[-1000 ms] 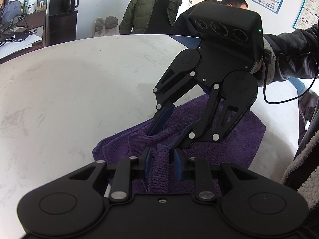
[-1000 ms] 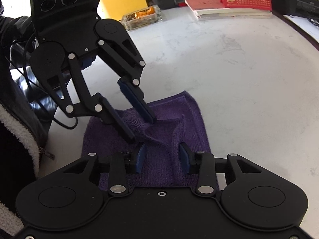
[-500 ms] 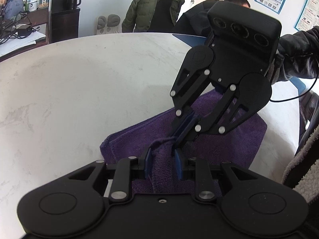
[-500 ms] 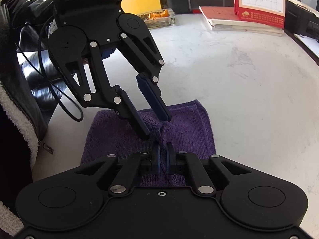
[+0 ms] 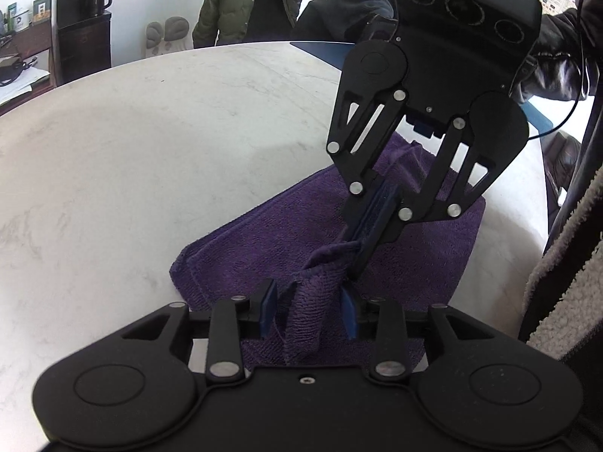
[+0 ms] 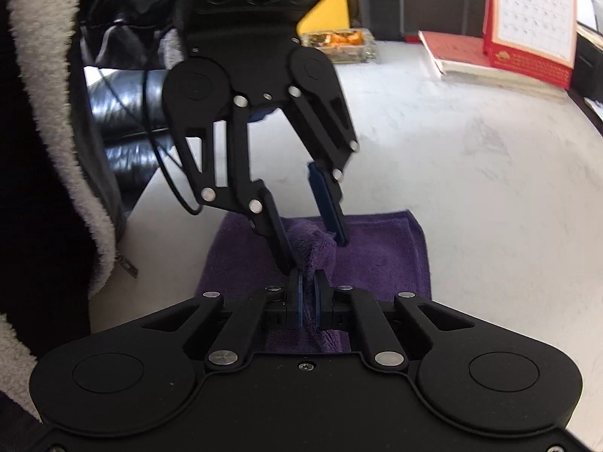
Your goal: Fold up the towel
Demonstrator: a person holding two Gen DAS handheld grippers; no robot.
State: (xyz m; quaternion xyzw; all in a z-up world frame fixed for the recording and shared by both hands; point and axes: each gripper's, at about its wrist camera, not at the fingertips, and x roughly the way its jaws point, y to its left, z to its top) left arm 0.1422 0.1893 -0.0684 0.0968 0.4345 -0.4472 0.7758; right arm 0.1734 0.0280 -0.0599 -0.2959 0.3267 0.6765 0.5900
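between the closed jaws of right gripper point(image 6: 308, 297), pinched ridge of purple towel point(image 5: 433, 260); left gripper point(image 5: 308, 310) jaws just opening, narrow gap, loose around same ridge.

Both views ride on the handheld tools, each looking forward and steeply down along its own jaws, whose black housing fills the bottom of the frame. They face each other at close range: the left wrist view shows the right gripper point(image 5: 358, 252) right of centre, and the right wrist view shows the left gripper point(image 6: 316, 243) upper centre. Both share the purple towel point(image 5: 264, 248) on the pale tabletop point(image 5: 132, 158).
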